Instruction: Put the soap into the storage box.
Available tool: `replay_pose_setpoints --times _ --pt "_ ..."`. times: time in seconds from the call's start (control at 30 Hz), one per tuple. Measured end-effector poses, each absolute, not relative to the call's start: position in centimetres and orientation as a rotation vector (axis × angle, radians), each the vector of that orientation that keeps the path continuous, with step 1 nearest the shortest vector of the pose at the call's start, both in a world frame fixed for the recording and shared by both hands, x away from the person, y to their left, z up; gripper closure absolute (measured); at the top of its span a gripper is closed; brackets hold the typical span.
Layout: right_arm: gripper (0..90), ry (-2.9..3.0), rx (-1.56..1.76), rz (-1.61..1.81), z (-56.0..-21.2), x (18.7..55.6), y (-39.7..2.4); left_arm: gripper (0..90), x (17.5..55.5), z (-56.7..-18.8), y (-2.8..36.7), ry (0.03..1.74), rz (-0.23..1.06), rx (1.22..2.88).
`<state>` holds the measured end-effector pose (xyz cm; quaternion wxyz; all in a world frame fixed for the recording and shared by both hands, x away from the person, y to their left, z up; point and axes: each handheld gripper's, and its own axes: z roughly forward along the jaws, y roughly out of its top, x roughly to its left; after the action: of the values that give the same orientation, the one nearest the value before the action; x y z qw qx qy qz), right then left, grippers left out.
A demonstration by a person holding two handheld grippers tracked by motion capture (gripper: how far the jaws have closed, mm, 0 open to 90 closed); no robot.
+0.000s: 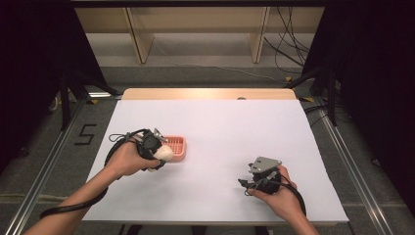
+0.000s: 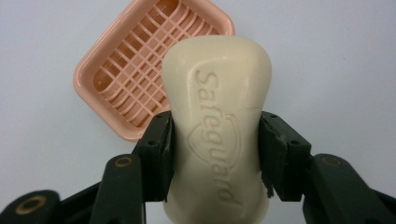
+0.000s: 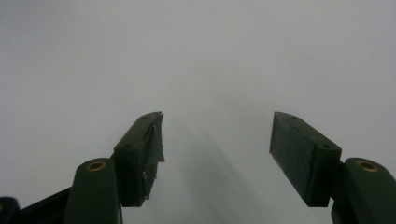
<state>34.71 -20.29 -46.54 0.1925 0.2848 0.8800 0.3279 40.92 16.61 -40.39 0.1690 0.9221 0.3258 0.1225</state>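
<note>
Left claw (image 2: 215, 140) clamps soap (image 2: 217, 121) just above pink tray (image 2: 93, 81).

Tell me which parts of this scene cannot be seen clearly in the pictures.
- Soap bar, left gripper view: lower end cut by the bottom edge.
- Pink soap dish, left gripper view: near corner hidden behind the soap.
- Left gripper, high view: jaws hidden by its body and the hand.

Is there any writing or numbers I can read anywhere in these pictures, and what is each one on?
"Safeguard": pressed into the cream soap bar clamped in the left gripper, with a shield-like outline around the word.
"5": dark mark on the grey floor left of the table, seen in the high view.
No lettering can be made out on the pink soap dish, the white table cover or the right gripper.
</note>
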Motion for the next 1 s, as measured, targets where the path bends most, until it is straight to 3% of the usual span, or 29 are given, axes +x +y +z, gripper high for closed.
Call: replay_pose_setpoints --times 1.0 --pt "35.4 2.468 0.794 0.919 -46.6 34.7 -20.3 49.3 42.1 -40.1 16.6 0.922 0.417 2.615"
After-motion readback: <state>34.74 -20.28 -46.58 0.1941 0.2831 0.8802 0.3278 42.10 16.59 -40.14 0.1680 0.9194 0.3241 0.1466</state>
